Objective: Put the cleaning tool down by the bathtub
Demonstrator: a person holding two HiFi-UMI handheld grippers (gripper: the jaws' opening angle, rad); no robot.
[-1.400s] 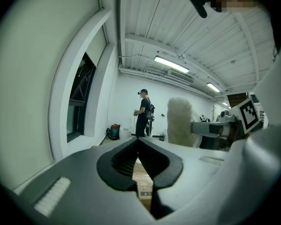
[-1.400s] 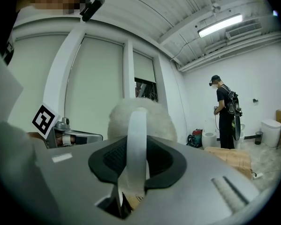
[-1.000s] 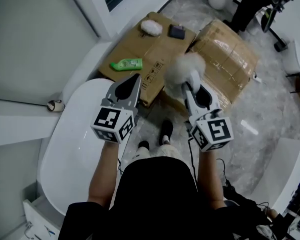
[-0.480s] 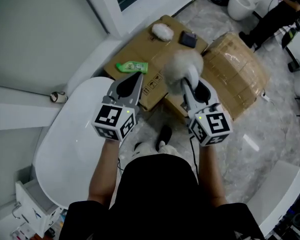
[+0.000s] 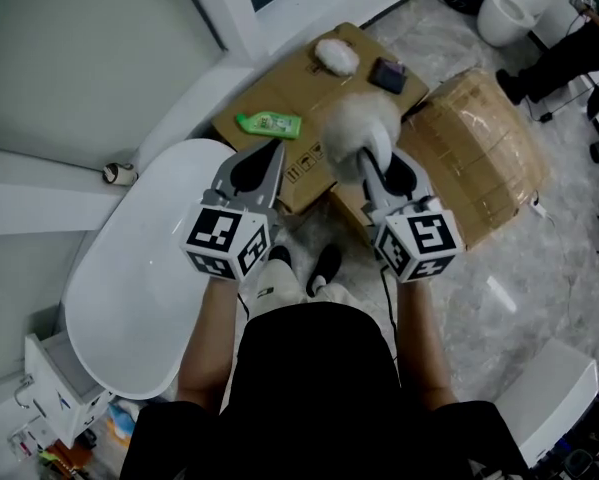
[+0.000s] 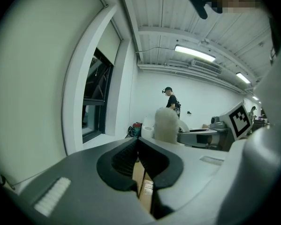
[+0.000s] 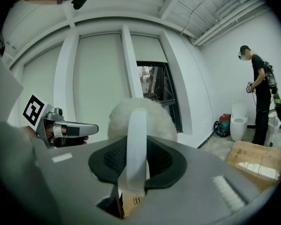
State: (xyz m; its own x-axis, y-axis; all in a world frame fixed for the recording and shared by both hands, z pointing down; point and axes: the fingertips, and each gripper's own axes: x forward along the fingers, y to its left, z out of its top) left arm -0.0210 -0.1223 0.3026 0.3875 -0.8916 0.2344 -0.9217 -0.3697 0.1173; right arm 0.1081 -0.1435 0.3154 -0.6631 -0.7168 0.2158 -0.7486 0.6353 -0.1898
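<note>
R gripper (image 5: 374, 168) clamped on 1 cleaning tool (image 5: 357, 126), L gripper (image 5: 272, 154) closed, empty; 1 bathtub (image 5: 129, 268), 2 boxes (image 5: 289, 88)

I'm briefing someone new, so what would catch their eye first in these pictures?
The fluffy white cleaning tool stands out, its handle clamped in the right gripper over the cardboard boxes. Next comes the big white bathtub at lower left, beside the shut, empty left gripper.
</note>
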